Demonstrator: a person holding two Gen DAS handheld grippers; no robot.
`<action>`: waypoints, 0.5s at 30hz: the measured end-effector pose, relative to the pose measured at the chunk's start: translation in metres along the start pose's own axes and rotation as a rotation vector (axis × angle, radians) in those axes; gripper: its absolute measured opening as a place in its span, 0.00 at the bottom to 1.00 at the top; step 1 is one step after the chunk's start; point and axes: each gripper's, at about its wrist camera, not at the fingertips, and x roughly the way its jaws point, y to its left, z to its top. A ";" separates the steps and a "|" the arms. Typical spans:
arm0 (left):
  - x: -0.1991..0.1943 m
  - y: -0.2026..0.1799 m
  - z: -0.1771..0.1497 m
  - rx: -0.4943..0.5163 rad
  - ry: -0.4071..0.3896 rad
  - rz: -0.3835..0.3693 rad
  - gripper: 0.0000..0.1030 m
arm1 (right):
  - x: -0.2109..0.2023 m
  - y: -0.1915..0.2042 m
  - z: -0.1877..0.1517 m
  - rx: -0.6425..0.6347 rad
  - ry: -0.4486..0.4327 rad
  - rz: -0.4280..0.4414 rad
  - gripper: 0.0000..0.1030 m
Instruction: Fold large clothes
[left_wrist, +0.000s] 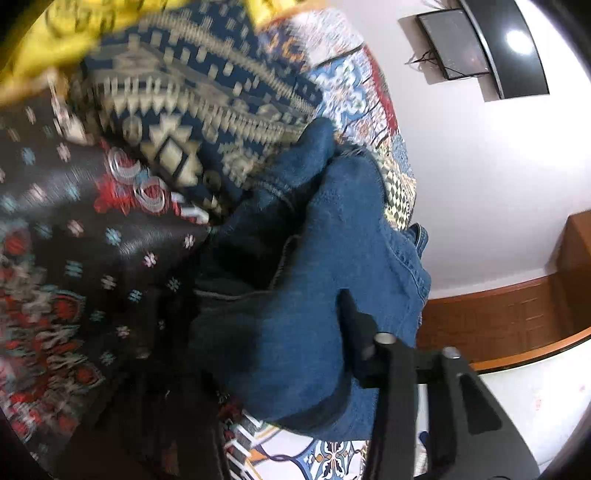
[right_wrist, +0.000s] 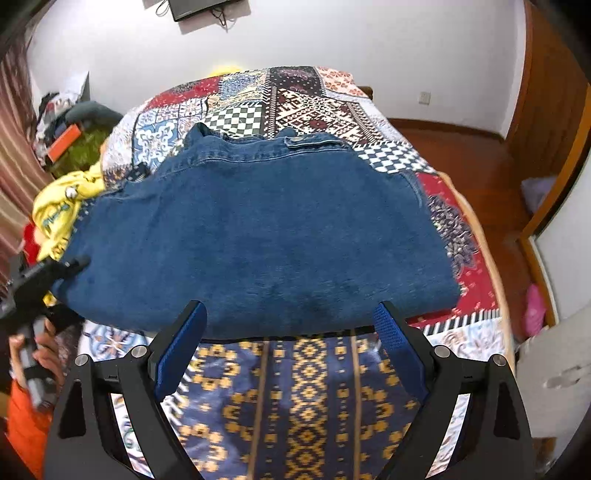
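Observation:
A blue denim garment (right_wrist: 258, 236) lies folded flat across a patchwork bedspread (right_wrist: 310, 107). My right gripper (right_wrist: 290, 310) hovers over the denim's near edge. It is open, its blue pads (right_wrist: 177, 354) wide apart with nothing pressed between them. At the denim's left edge sits my left gripper (right_wrist: 66, 266), held by a hand (right_wrist: 40, 354). In the blurred left wrist view, a bunched fold of the denim (left_wrist: 332, 229) fills my left gripper (left_wrist: 273, 295). One black finger (left_wrist: 351, 321) presses against the cloth. The other finger is lost in dark shadow.
A yellow garment (right_wrist: 62, 206) lies crumpled at the bed's left side, beside the denim. Clutter (right_wrist: 62, 122) is piled on the floor at far left. A screen (right_wrist: 207, 7) hangs on the white wall. Wooden floor and wood panelling (right_wrist: 546, 122) run along the right.

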 end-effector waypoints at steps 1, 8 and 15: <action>-0.006 -0.006 0.001 0.013 -0.013 0.008 0.29 | -0.001 0.001 0.001 0.002 0.002 0.011 0.88; -0.065 -0.092 -0.001 0.264 -0.173 -0.017 0.21 | -0.025 0.021 0.011 -0.025 -0.013 0.041 0.88; -0.140 -0.132 0.008 0.463 -0.370 -0.001 0.20 | -0.024 0.074 0.030 -0.118 -0.032 0.111 0.90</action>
